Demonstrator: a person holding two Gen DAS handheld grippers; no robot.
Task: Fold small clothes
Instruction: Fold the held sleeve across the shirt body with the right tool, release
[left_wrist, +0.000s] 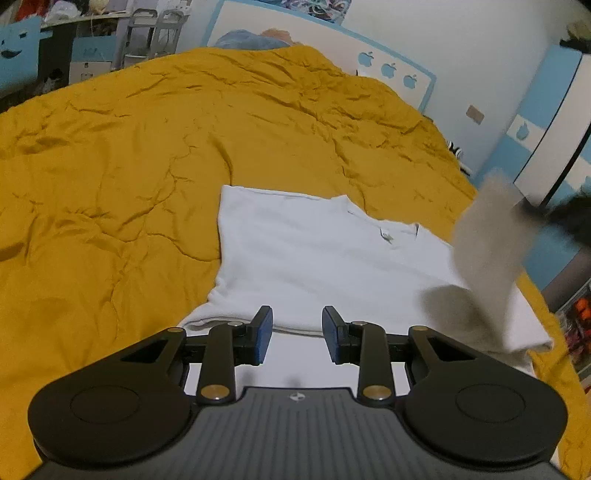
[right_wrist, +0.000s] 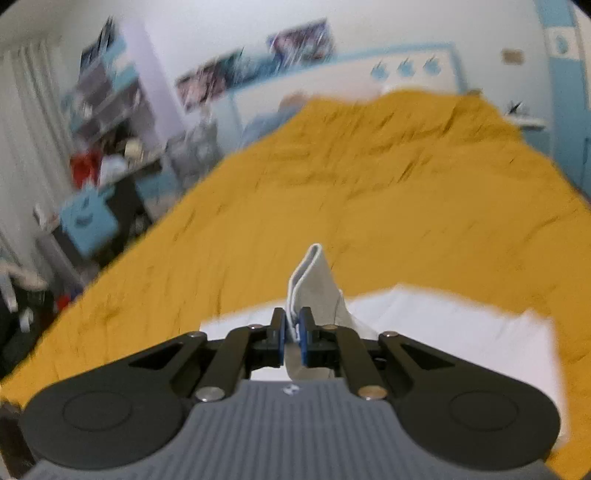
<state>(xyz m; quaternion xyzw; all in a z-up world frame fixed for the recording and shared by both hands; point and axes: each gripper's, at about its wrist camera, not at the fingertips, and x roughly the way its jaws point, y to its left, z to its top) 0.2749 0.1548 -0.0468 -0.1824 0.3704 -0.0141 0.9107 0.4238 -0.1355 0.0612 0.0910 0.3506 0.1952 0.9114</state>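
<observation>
Left wrist view. The left gripper (left_wrist: 297, 334) points forward and downward over the near edge of the bed (left_wrist: 147, 147), which is covered by a wrinkled mustard-yellow bedspread. Its jaws stand partly open, the blue pads (left_wrist: 263, 339) apart with nothing between them. Directly beneath and ahead of the fingertips lies a white T-shirt (left_wrist: 314, 258), spread flat on the bedspread toward the near right corner of the bed, its far hem running straight across and a small mark visible on its upper part. At the right of this view a blurred grey-beige piece of cloth (left_wrist: 487, 251) hangs in the air above the right side of the T-shirt and casts a dark shadow on it; a blurred dark shape at the right edge lies just beyond the cloth, and what it is cannot be told.

Right wrist view. The picture is streaked with motion blur. The right gripper (right_wrist: 291, 328) tilts downward toward the bed (right_wrist: 406, 203). Its jaws are closed tightly on a small folded pale grey garment (right_wrist: 314, 284), whose free end stands up and forward past the fingertips. Below and to the right lies the white T-shirt (right_wrist: 461, 332), near the bed's near edge.
</observation>
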